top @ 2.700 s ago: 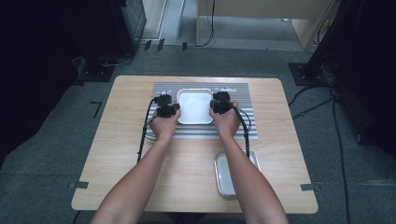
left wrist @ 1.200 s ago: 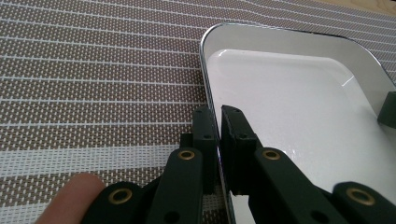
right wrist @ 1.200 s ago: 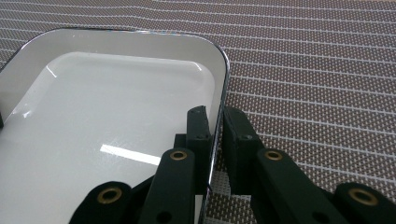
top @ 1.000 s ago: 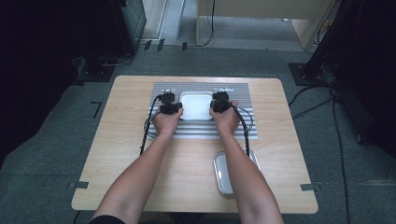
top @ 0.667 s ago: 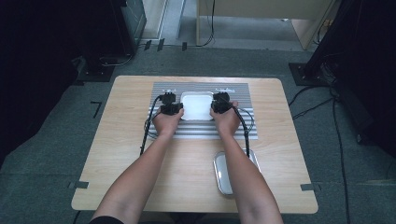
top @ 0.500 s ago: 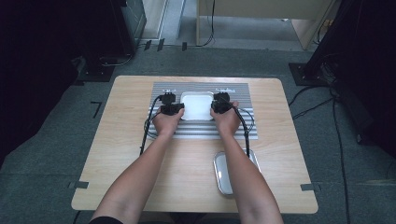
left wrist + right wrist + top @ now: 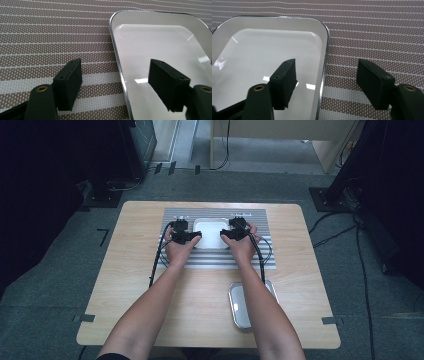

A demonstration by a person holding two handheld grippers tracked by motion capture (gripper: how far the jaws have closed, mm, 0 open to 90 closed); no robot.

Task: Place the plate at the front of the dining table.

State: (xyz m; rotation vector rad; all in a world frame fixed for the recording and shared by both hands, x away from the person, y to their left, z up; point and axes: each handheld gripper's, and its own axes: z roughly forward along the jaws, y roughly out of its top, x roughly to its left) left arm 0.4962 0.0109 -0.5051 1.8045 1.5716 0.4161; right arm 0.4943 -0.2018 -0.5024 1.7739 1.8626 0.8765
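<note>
While both sets of jaws stand wide astride opposite rims of the white, round-cornered enamel tray (image 7: 210,232), I hold my left hand-held gripper (image 7: 117,87) and right hand-held gripper (image 7: 324,83) unclosed, gripping nothing. That tray rests on the grey striped woven mat (image 7: 260,257) at the far middle of the pale wooden surface (image 7: 130,285). My worry: the glossy rim is thin, so 1 shallow or uneven bite could let it slip, tilt or skid.
</note>
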